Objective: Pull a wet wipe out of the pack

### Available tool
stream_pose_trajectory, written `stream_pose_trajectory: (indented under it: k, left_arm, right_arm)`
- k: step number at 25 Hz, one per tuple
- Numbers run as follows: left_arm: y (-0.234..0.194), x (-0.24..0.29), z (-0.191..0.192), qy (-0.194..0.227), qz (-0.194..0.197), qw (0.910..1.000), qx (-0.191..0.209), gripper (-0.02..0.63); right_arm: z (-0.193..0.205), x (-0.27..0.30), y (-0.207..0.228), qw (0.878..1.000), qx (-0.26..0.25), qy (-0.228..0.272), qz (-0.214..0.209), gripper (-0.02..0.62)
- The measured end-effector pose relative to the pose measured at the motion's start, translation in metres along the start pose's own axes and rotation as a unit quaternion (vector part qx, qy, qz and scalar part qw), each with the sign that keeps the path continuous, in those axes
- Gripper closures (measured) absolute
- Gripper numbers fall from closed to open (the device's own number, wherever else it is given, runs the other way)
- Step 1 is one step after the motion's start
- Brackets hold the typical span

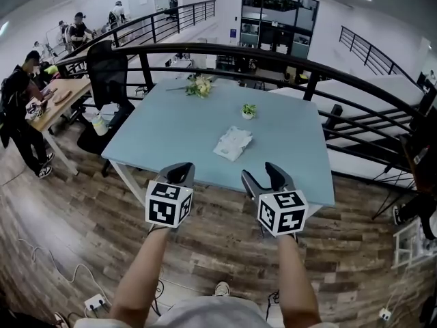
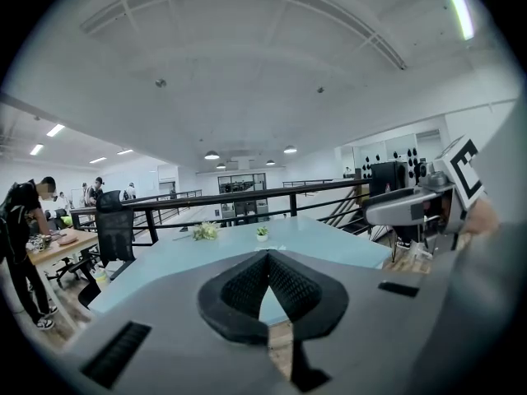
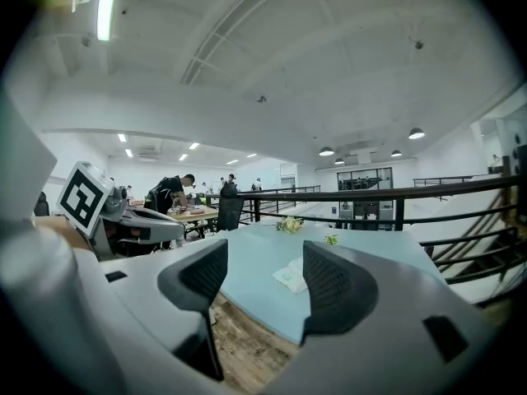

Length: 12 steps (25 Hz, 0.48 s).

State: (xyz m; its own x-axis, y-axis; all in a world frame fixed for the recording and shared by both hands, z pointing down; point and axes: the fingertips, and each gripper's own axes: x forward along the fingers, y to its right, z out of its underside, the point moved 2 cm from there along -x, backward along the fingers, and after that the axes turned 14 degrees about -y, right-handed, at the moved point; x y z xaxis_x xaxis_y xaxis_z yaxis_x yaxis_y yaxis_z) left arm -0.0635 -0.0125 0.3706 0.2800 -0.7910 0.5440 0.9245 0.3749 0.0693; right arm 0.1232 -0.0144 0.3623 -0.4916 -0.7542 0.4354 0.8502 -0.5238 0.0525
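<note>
The right claw stands wide open and empty and the left claw is closed on nothing, both just short of the near edge of the blue table and well apart from the wet wipe pack near its middle. The reach probably goes best if the left pins the pack flat while the right pinches only the top wipe. Counted: one table, two claws, one pack, one flower bunch at the far edge, one small potted plant.
</note>
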Motion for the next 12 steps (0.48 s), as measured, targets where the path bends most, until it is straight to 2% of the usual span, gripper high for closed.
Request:
stream_pose_trajectory:
  k: [12]
  left_arm:
    - [0.015,0.044,-0.023,-0.002,0.000,1.0000,0.005,0.613]
  right_arm:
    - [-0.002,0.021,0.041,1.000,-0.002,-0.006,-0.003,0.327]
